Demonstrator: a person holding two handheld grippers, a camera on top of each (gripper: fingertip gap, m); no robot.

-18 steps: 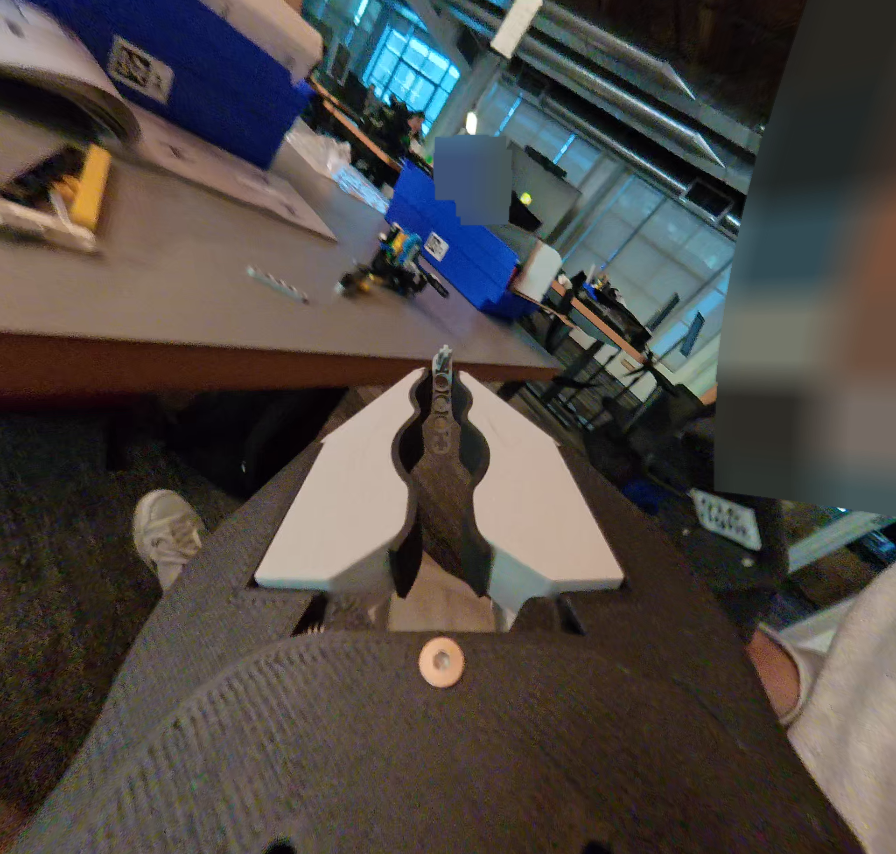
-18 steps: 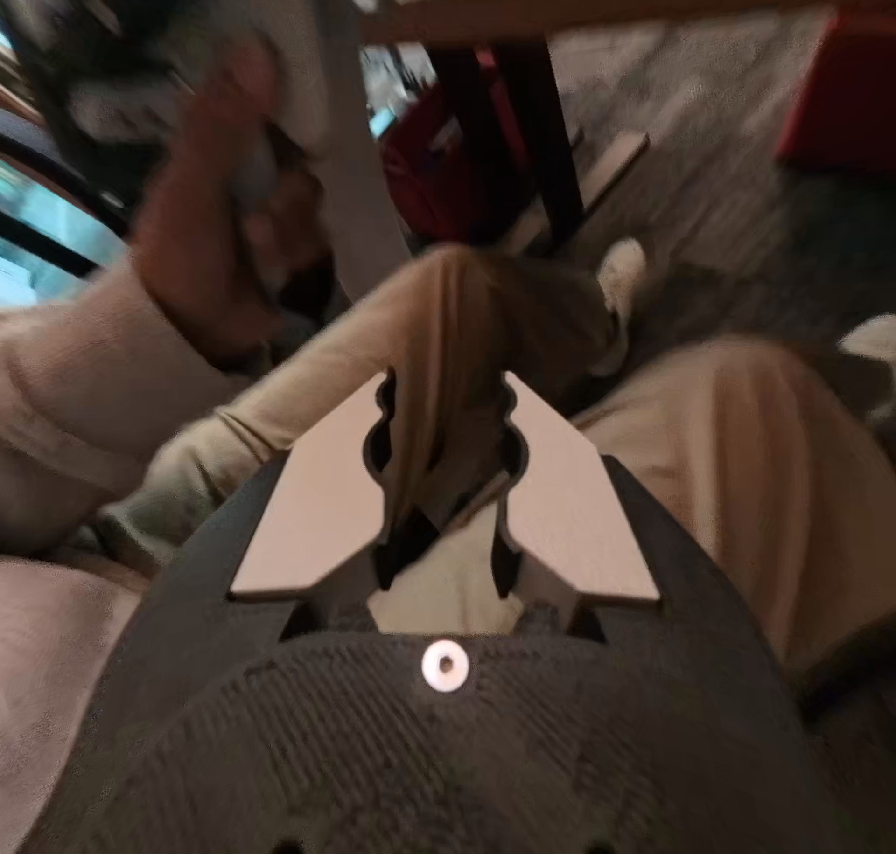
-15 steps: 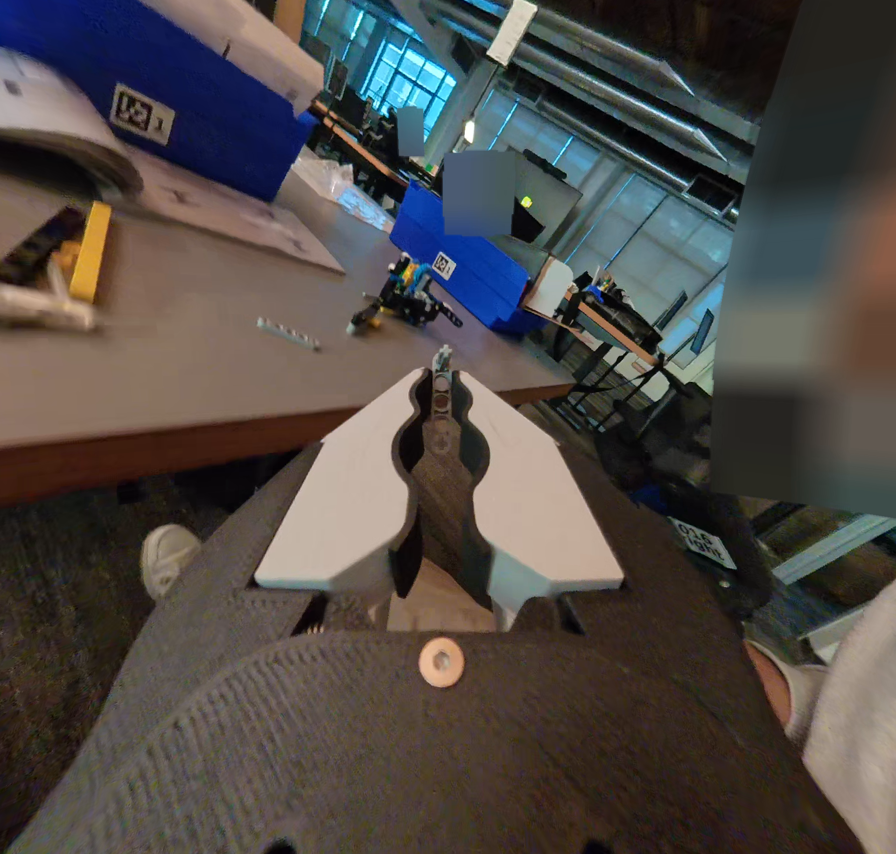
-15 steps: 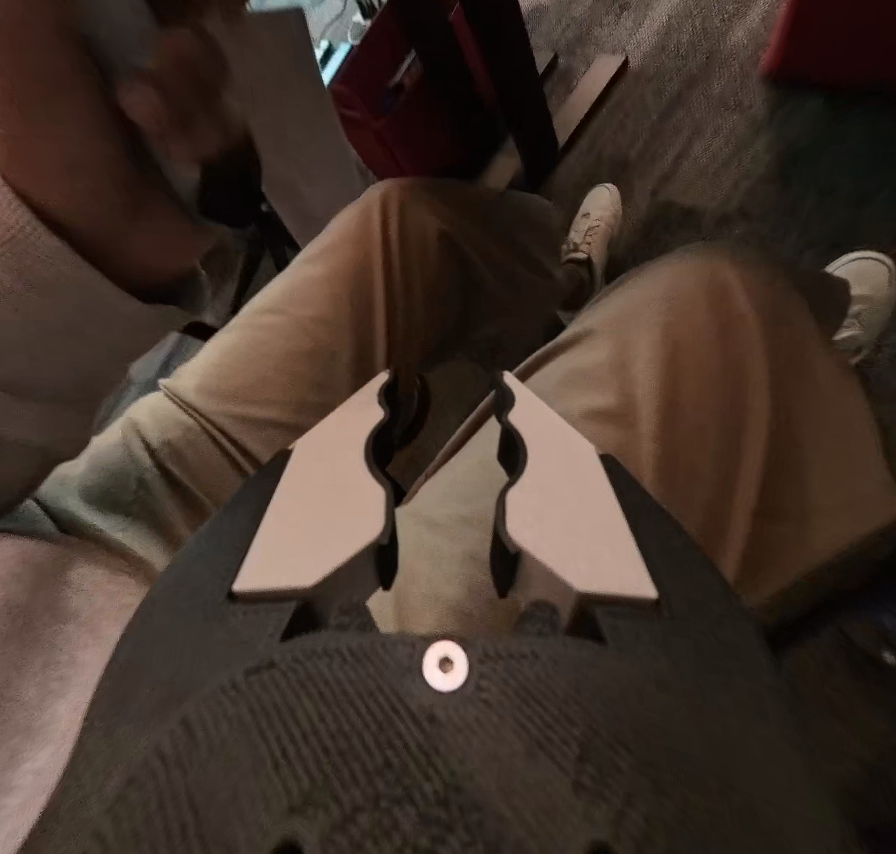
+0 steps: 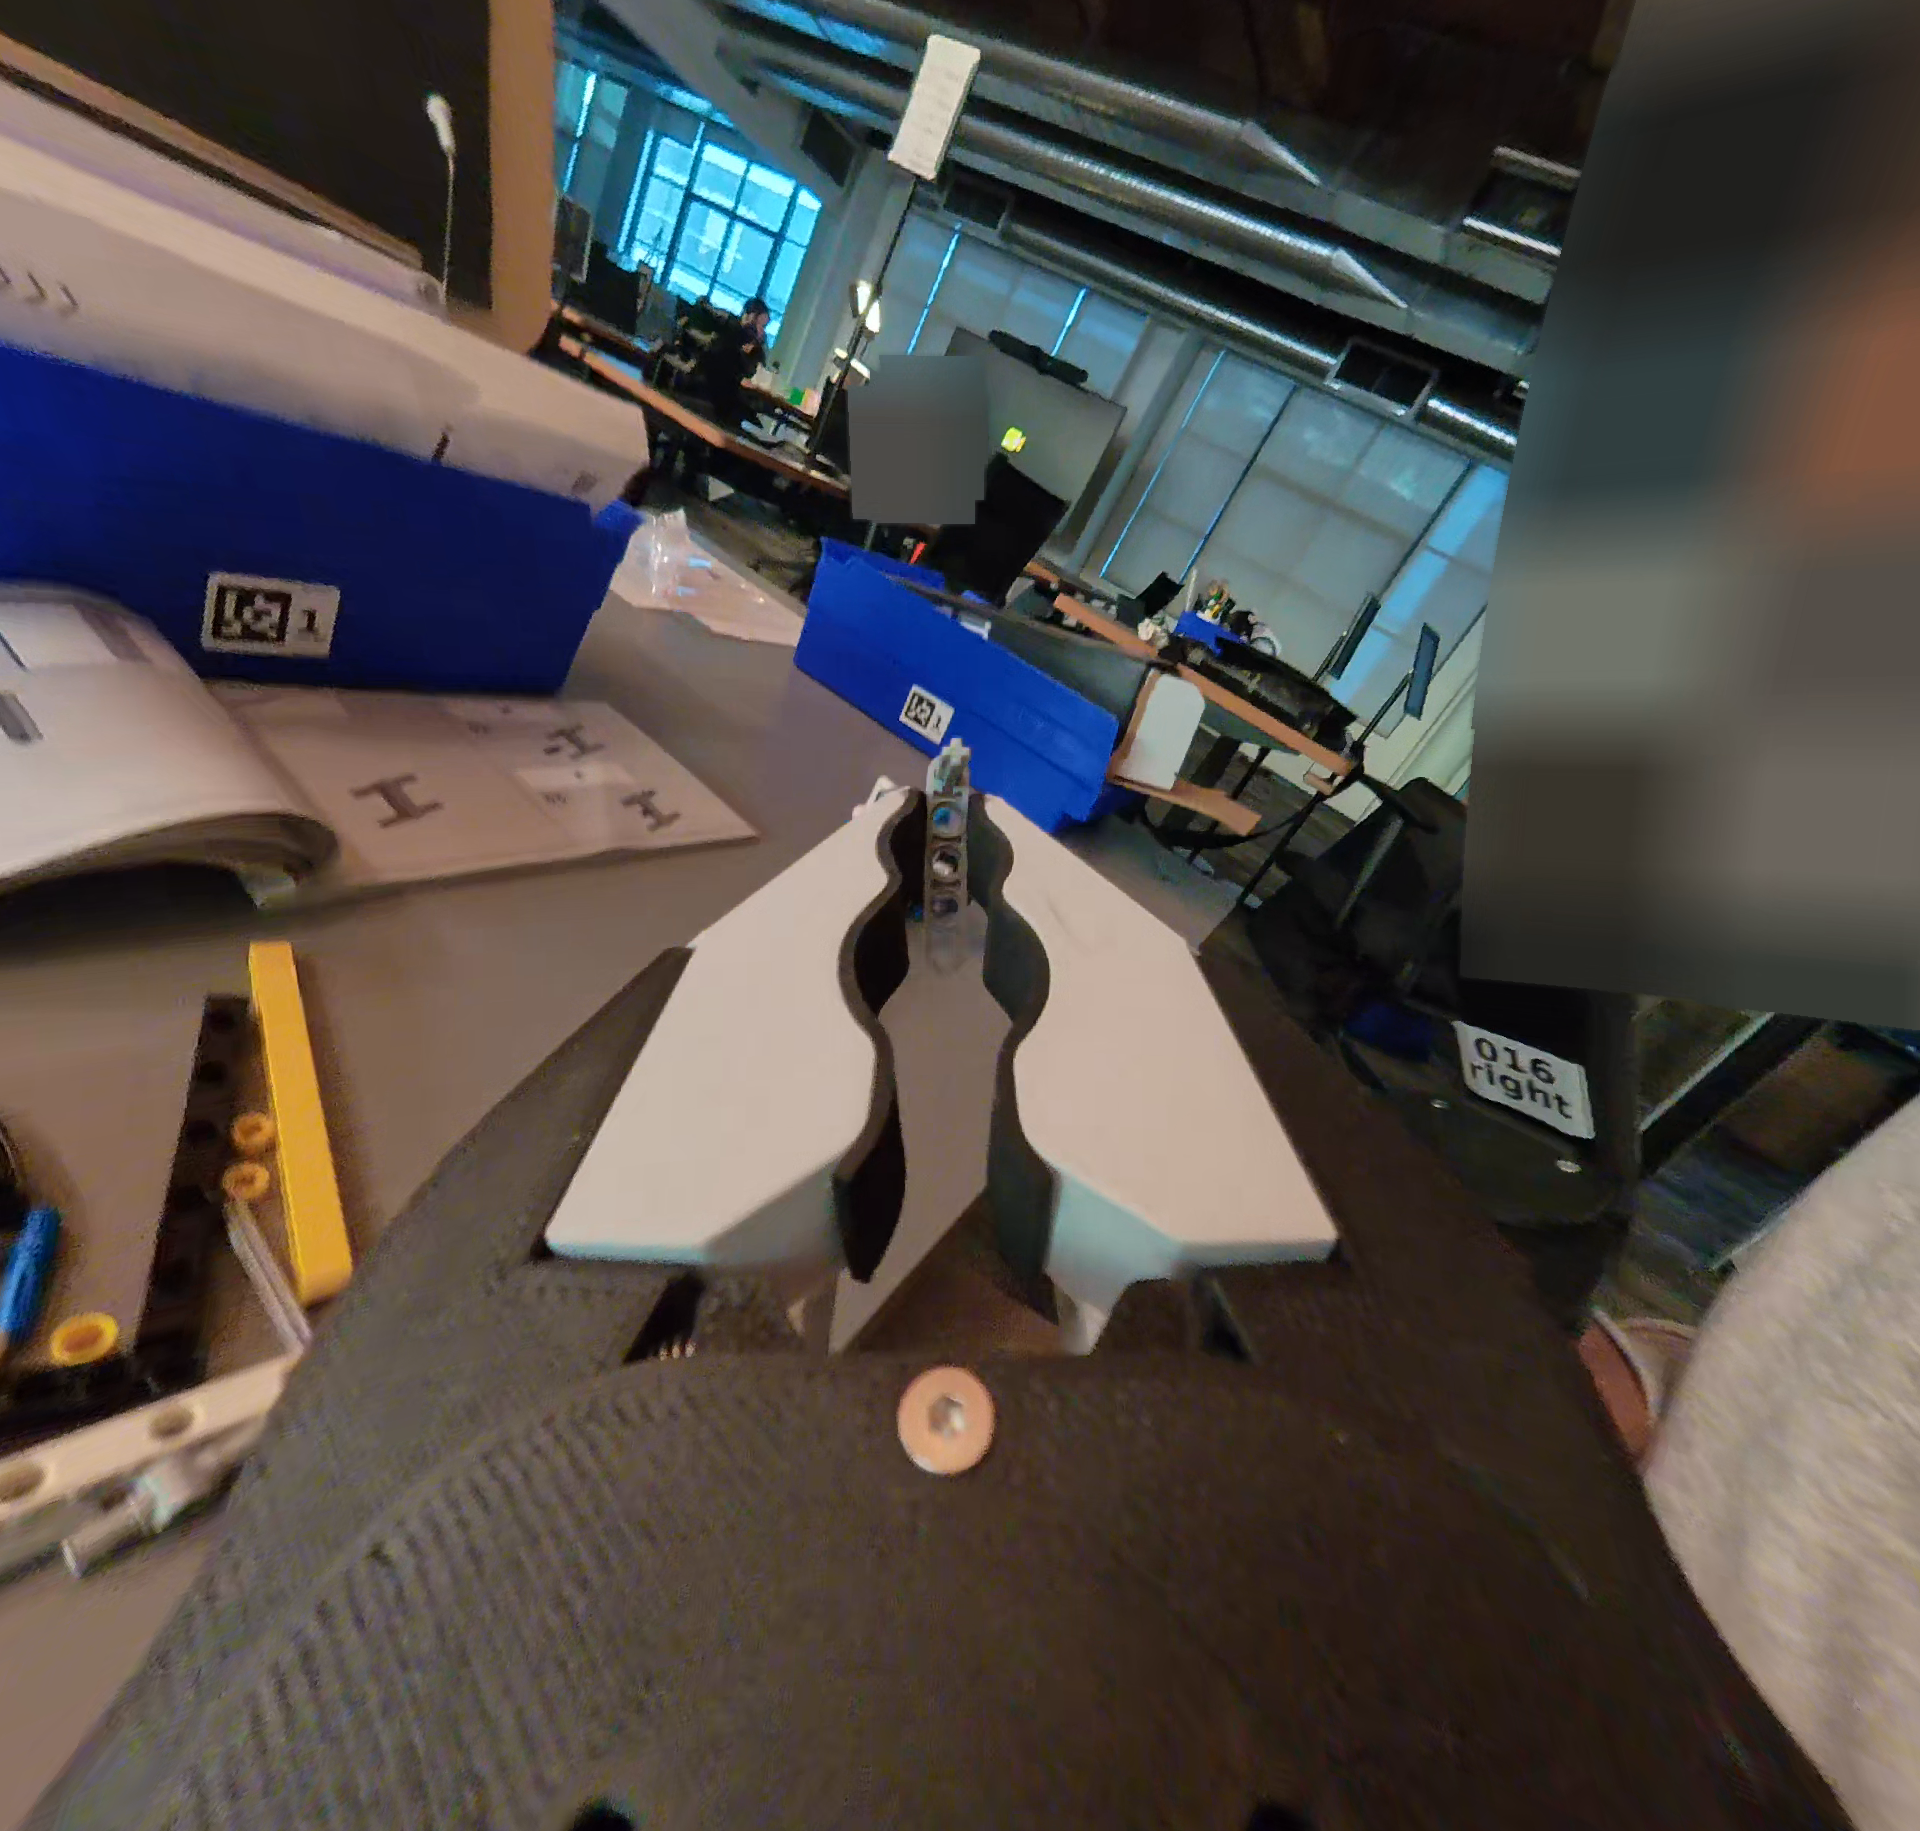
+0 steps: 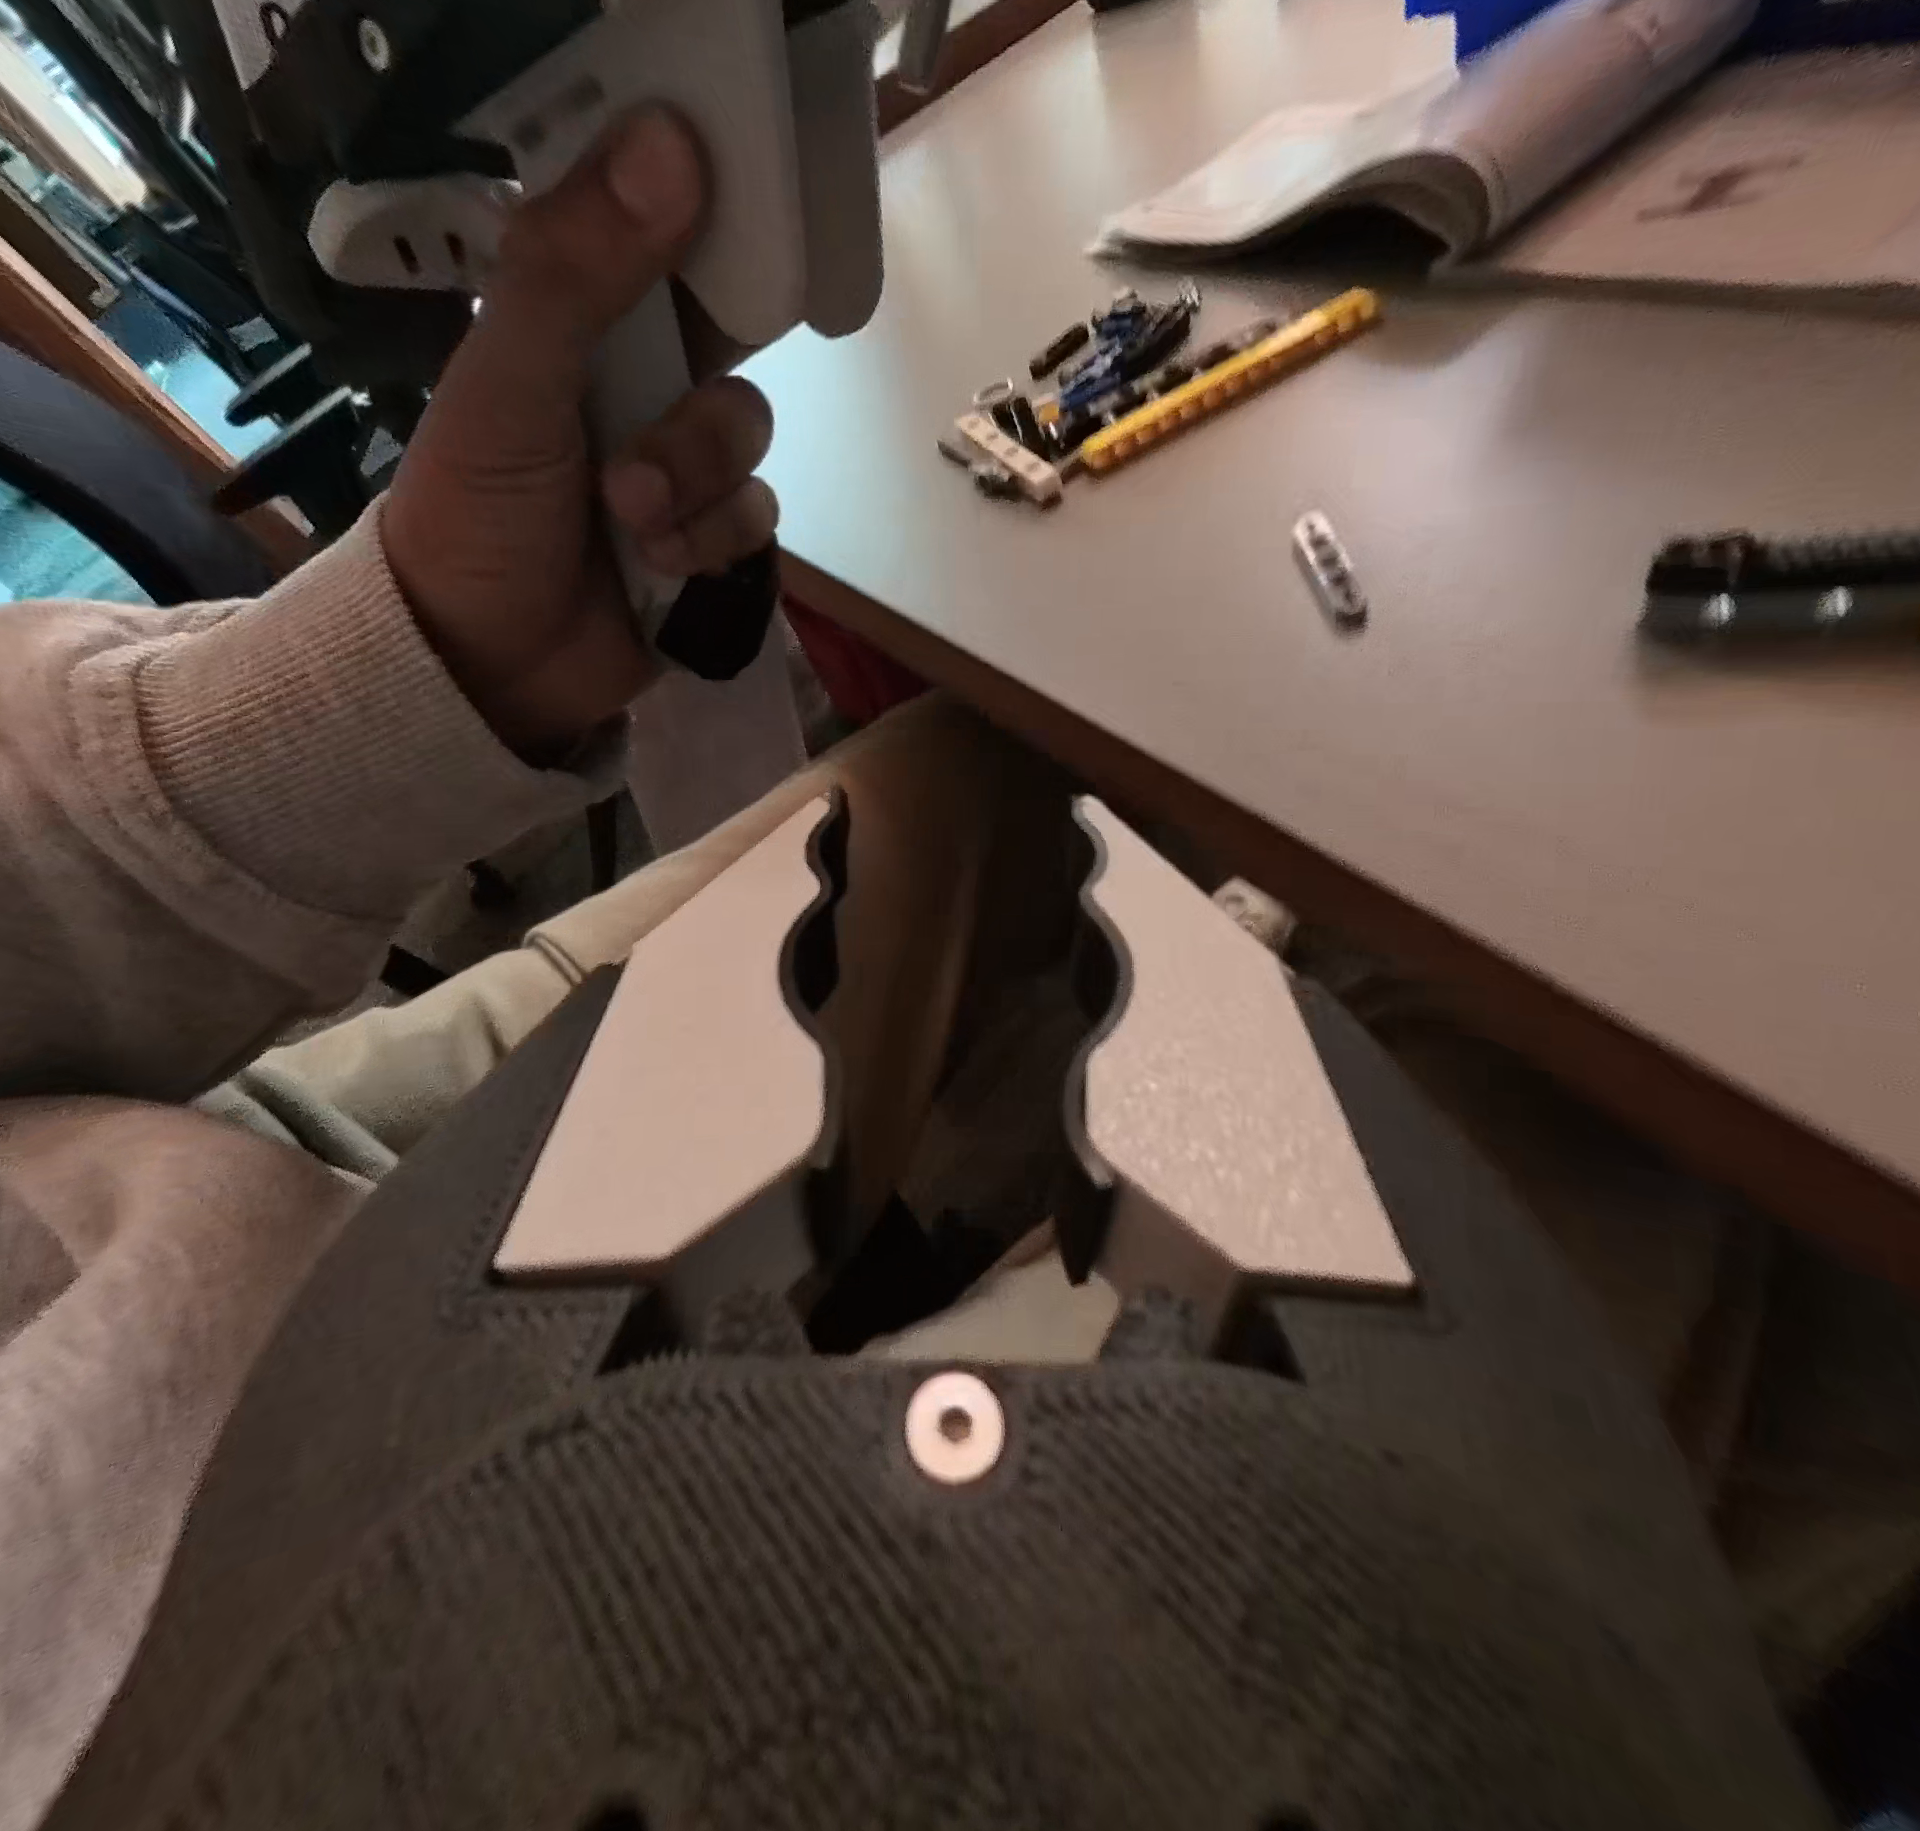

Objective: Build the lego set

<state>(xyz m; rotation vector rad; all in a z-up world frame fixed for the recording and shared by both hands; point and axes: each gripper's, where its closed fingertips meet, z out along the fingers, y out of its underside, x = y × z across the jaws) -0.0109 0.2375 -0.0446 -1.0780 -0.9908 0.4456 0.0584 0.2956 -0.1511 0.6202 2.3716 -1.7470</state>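
Lego beam (image 5: 948, 872), grey and thin, sits clamped upright between the left gripper's (image 5: 948, 815) jaws above the desk (image 5: 831, 742). The right gripper (image 6: 956, 825) hangs below the desk edge, jaws apart, empty.

I count two grippers: my left gripper (image 5: 948, 851), its two fingers (image 5: 769, 1075) pinched on one thin grey holed lego beam (image 5: 945, 877), and my right gripper (image 6: 961, 908), its two fingers (image 6: 696, 1085) spread with nothing between them. On the worktop (image 6: 1455, 794) lies one open instruction booklet (image 5: 312, 794). Two blue bins (image 5: 312, 534) stand at the back; the second blue bin (image 5: 987, 711) sits farther right. One yellow beam (image 6: 1236, 379) lies along one cluster of lego parts (image 6: 1081, 368). One small grey loose piece (image 6: 1330, 569) lies apart, and one black beam (image 6: 1787, 586) is near the edge. One hand (image 6: 561, 451) shows.
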